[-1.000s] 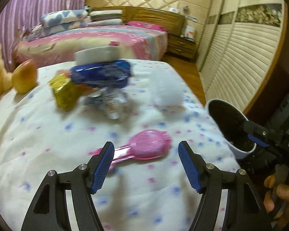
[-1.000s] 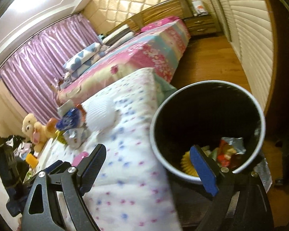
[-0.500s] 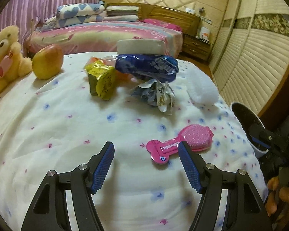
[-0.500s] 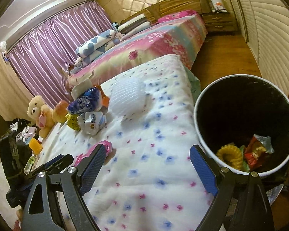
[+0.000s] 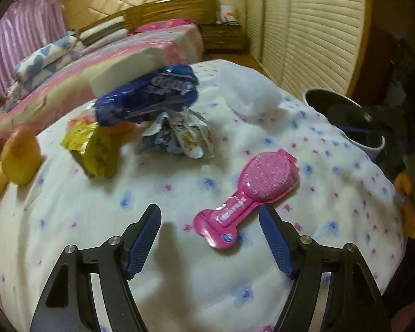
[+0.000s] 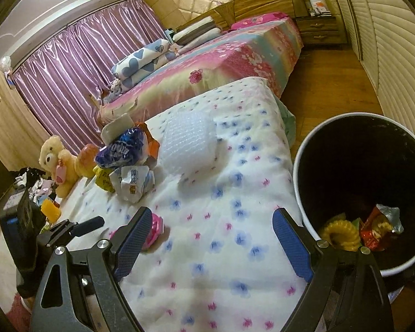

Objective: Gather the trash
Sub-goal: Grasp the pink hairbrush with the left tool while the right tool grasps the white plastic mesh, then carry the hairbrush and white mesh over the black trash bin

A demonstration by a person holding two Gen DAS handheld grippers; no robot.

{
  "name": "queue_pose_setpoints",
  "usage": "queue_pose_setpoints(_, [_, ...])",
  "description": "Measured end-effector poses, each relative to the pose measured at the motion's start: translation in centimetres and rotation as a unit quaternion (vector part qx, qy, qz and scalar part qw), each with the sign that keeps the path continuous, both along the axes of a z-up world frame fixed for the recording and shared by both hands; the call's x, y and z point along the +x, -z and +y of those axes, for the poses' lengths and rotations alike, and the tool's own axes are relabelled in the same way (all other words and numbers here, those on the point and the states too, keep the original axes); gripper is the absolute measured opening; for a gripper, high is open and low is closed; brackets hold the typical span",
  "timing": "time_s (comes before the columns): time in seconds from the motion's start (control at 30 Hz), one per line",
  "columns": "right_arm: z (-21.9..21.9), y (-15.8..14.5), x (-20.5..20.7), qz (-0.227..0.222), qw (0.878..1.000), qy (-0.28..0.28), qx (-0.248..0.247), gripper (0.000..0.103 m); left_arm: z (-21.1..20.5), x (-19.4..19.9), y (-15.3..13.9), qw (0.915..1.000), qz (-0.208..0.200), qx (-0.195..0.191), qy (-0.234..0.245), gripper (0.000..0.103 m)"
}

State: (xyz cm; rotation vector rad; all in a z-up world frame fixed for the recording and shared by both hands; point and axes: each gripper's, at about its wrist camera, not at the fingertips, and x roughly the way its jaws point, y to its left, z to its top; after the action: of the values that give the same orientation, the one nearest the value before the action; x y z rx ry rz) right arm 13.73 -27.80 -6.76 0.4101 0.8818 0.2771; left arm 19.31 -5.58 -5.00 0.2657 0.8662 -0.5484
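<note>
Trash pile, floral quilt (image 5: 69, 221), bedroom.
Yellow packet (image 5: 92, 149), blue wrapper (image 5: 149, 96) and crumpled wrapper (image 5: 179, 135) well ahead of left gripper (image 5: 210, 238), jaws opening, nothing gripped; pink brush (image 5: 251, 188) just ahead-right; right gripper (image 6: 210, 243) spread wide, empty; bin (image 6: 298, 166) beside its right finger.

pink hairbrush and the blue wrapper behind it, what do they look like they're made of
Pink hairbrush: looks like hard moulded plastic, glossy, with highlights on its handle and a bristle grid on the head.
Blue wrapper: probably thin plastic film or foil, shiny and crumpled, with printed lettering; which of the two is unclear.
</note>
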Motion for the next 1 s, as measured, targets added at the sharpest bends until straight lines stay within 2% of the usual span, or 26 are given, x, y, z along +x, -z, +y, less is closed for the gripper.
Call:
queue_pose_setpoints(0.07, [0.3,0.1,0.6,0.001,1.000,-0.002,0.002,0.090,-0.4,0.1,0.3,0.9999,0.007,0.001,0.010,0.073])
queue_pose_setpoints(0.1, [0.4,0.2,1.0,0.001,1.000,-0.004,0.003,0.090,-0.6,0.2,0.4,0.9999,0.005,0.007,0.011,0.067])
queue_pose_setpoints(0.13, [0.6,0.2,1.3,0.002,1.000,-0.006,0.003,0.090,-0.6,0.2,0.4,0.9999,0.005,0.007,0.013,0.055])
queue_pose_setpoints(0.23, [1.2,0.3,2.4,0.000,1.000,-0.010,0.004,0.090,-0.7,0.2,0.4,0.9999,0.000,0.007,0.010,0.034])
queue_pose_setpoints(0.37, [1.6,0.4,3.9,-0.003,1.000,-0.011,0.005,0.090,-0.7,-0.3,0.5,0.9995,-0.015,0.020,-0.021,0.031])
queue_pose_setpoints(0.53, [2.5,0.9,5.9,-0.001,1.000,-0.019,0.000,0.089,1.5,0.2,0.5,0.9947,0.011,-0.028,-0.099,0.030])
queue_pose_setpoints(0.63, [3.2,1.3,6.9,0.002,1.000,-0.026,-0.005,0.088,2.0,-0.3,0.4,0.9904,0.020,-0.055,-0.126,0.030])
queue_pose_setpoints(0.7, [3.7,1.5,7.4,0.008,0.999,-0.033,-0.008,0.077,1.8,-0.6,0.4,0.9887,0.021,-0.063,-0.135,0.030])
queue_pose_setpoints(0.77, [4.1,1.6,7.6,0.011,0.999,-0.039,-0.014,0.054,1.5,-0.9,0.4,0.9875,0.022,-0.072,-0.138,0.030])
queue_pose_setpoints(0.8, [4.3,1.7,7.6,0.011,0.999,-0.042,-0.019,0.053,1.6,-0.9,0.3,0.9873,0.022,-0.075,-0.138,0.030])
queue_pose_setpoints(0.87, [4.4,1.4,7.2,0.000,0.999,-0.047,-0.020,0.045,1.5,-1.2,0.0,0.9873,0.022,-0.079,-0.136,0.030])
queue_pose_setpoints(1.0, [3.9,0.8,5.9,-0.007,0.999,-0.046,-0.016,0.034,1.4,-1.5,-0.3,0.9862,0.023,-0.092,-0.136,0.030])
